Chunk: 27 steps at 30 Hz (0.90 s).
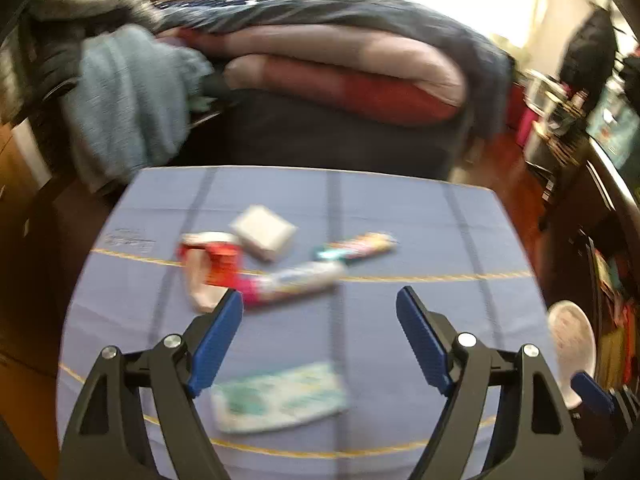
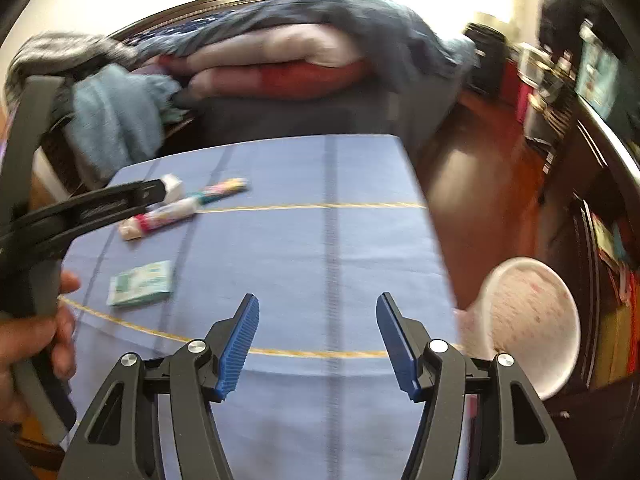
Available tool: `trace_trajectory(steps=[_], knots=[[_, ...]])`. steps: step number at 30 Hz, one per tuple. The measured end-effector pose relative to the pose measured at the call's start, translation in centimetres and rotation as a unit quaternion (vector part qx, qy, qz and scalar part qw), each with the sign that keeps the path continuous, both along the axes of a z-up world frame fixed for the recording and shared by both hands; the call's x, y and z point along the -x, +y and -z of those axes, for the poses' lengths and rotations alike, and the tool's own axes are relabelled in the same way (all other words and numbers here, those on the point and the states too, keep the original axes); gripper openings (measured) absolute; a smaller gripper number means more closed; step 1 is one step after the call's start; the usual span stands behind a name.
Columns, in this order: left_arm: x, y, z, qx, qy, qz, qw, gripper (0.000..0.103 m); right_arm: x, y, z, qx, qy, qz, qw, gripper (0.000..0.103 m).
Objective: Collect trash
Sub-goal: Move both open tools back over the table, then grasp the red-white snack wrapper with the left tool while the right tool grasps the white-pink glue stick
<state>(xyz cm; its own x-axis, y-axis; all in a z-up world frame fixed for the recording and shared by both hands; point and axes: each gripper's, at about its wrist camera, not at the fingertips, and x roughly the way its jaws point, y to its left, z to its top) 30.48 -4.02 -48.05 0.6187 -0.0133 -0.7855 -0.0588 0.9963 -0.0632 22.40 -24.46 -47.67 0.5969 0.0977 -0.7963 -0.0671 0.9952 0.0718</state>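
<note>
On blue cloth (image 1: pixel 400 208), blurred green-white packet (image 1: pixel 280 400), colourful wrappers (image 1: pixel 356 246), both tools (image 1: pixel 320 308) (image 2: pixel 318 304) wide open, empty.

Nothing here can be read. The green-and-white packet (image 1: pixel 280 402), the pink-and-white tube (image 1: pixel 294 282) and the colourful wrapper (image 1: pixel 356 245) all carry print, but motion blur smears it to patches of colour. A faint dark mark on the blue tablecloth (image 1: pixel 130 238) looks like lettering, yet it stays illegible.
</note>
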Motion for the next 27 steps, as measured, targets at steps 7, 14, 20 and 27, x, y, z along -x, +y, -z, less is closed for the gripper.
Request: trace_trajectory(steps=[7, 14, 20, 27], knots=[[-2.3, 5.6, 1.5, -0.011, 0.014, -0.048, 0.9987, 0.082, -1.7, 6.2, -0.3, 0.007, -0.013, -0.035, 0.999, 0.064], [-5.2, 7.6, 4.4, 0.009, 0.034, -0.054, 0.9979, 0.082, -3.8, 9.8, 0.5, 0.009, -0.012, -0.038, 0.999, 0.065], [-6.6, 8.1, 6.1, 0.018, 0.041, -0.049, 0.9978, 0.082, -5.4, 11.3, 1.1, 0.014, -0.013, -0.039, 0.999, 0.065], [-7.0, 8.8, 7.0, 0.036, 0.05, -0.05, 0.9968, 0.082, -6.9, 12.0, 1.5, 0.016, -0.01, -0.036, 0.999, 0.065]])
